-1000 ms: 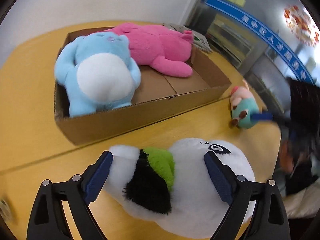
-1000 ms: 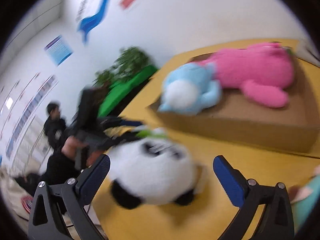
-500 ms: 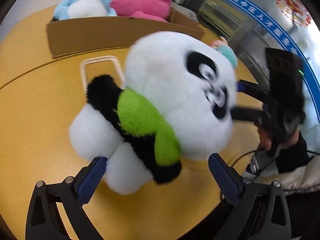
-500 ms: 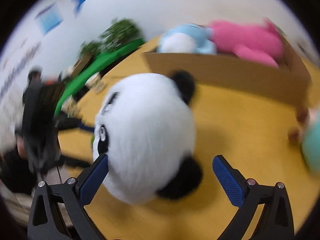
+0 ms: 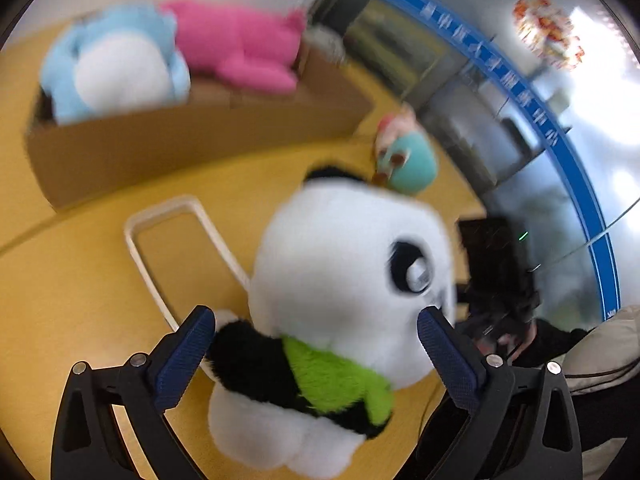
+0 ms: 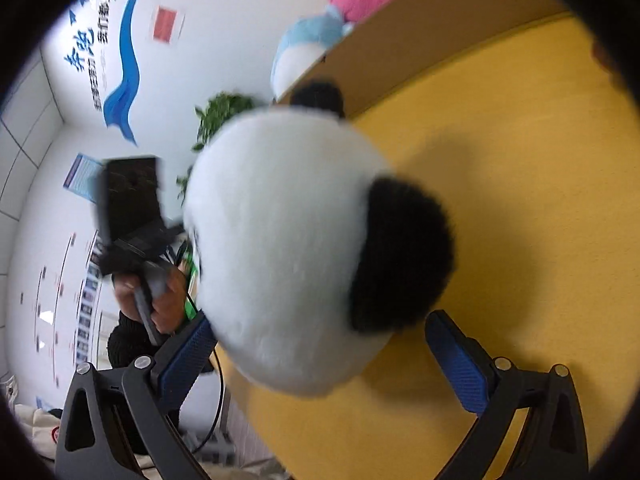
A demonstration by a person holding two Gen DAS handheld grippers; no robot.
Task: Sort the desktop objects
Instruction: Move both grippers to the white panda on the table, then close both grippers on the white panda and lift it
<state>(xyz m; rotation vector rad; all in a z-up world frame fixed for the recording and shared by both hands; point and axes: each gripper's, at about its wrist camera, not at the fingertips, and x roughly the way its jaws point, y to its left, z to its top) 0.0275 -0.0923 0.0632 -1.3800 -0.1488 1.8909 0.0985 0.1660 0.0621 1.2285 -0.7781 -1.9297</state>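
A white and black panda plush [image 5: 340, 280] with a green scarf stands on the yellow table between the wide-open fingers of my left gripper [image 5: 316, 344]. Its body sits between the blue pads, which do not visibly press it. My right gripper [image 6: 320, 356] is also open, with the back of the panda's head [image 6: 280, 240] between its fingers; the left pad touches the fur, the right pad stands apart. A cardboard box [image 5: 192, 136] at the back holds a light blue plush [image 5: 116, 68] and a pink plush [image 5: 236, 40].
A small teal and pink plush [image 5: 404, 160] lies right of the box. A white rectangular frame [image 5: 168, 236] lies flat on the table left of the panda. The table's edge runs close on the right, where the hand holding the other gripper [image 5: 500, 292] shows.
The panda has turned from lying on the table to upright and sits deeper between both grippers' fingers. Both cameras have moved closer to it. The frame it covered has come into sight.
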